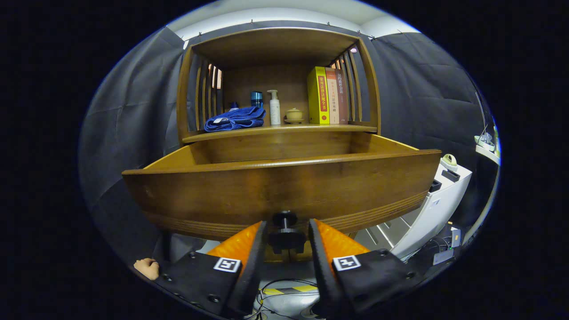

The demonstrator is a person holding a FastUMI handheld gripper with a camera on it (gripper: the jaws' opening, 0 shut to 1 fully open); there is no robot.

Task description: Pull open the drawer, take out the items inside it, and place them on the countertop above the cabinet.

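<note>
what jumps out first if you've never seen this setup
The wide wooden drawer front stands pulled out from the cabinet, and the orange tongs flank its black knob, with small gaps either side, so whether they pinch it is unclear. Above, on the countertop, lie a folded blue towel, a white pump bottle, a small lidded cup and a yellow book beside other books.

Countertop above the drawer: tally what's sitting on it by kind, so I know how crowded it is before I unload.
Books: 3
Blue folded cloth: 1
White pump bottle: 1
Blue cup: 1
Small lidded bowl: 1
Total: 7
Tool straddles the drawer knob; whether it presses is unclear.
</note>
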